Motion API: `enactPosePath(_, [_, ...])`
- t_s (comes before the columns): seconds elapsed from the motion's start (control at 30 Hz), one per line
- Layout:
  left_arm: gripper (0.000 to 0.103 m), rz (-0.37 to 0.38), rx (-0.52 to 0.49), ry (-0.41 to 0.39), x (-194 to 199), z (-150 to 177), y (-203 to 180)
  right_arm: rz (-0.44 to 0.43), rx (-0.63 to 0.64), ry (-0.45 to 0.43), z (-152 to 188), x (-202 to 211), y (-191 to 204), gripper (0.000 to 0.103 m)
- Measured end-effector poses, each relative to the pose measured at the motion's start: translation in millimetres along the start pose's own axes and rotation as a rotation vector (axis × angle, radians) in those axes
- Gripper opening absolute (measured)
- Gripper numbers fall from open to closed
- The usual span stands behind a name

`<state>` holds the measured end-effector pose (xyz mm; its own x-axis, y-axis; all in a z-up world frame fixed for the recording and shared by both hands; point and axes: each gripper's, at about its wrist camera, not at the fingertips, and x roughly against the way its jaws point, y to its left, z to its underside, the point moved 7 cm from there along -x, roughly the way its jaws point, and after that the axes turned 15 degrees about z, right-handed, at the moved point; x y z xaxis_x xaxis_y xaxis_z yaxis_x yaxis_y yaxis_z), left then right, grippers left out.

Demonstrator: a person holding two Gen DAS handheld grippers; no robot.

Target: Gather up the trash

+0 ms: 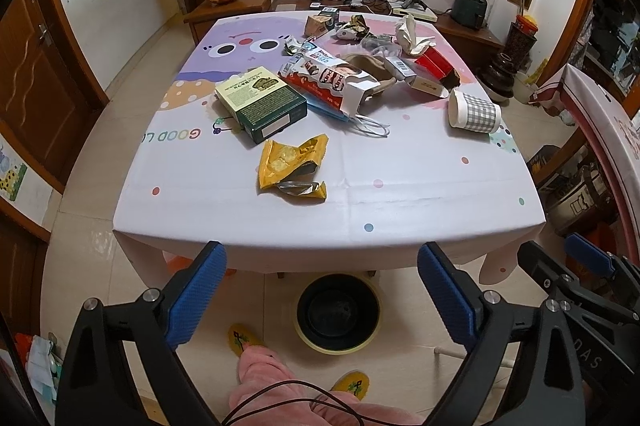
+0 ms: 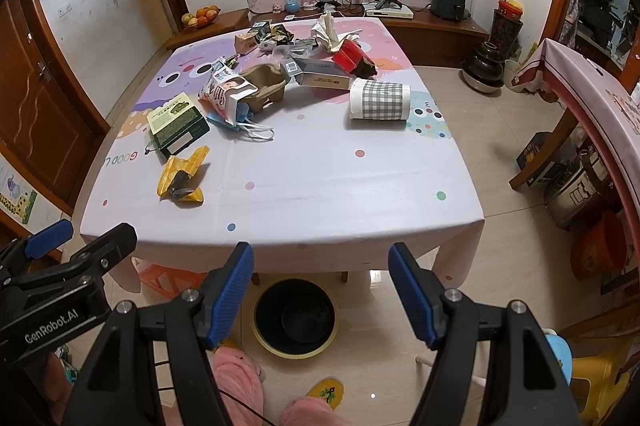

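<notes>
Currently both grippers, left gripper (image 1: 322, 262) and right gripper (image 2: 321, 262), hang wide open, empty, short of the table (image 1: 328, 214).
Nearest trash, yellow wrapper (image 1: 290, 164), lies near the front edge: light, crinkly, probably slippery; pinch a raised fold. Bin (image 1: 338, 312) waits below.

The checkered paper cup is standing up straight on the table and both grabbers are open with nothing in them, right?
Not quite. The checkered paper cup is lying on its side on the table, not standing; the right wrist view shows that clearly. The rest holds: the left gripper and right gripper are both open and empty.
</notes>
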<state>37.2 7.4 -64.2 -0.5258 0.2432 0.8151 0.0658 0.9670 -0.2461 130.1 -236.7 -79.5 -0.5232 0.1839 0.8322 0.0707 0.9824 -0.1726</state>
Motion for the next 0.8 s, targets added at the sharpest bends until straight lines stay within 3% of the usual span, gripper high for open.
enactPosePath(0.8, [0.095,-0.011,0.009,0.014,-1.9,4.6,2.2,0.003,0.002,0.001,-0.4,-0.7,3.0,0.07])
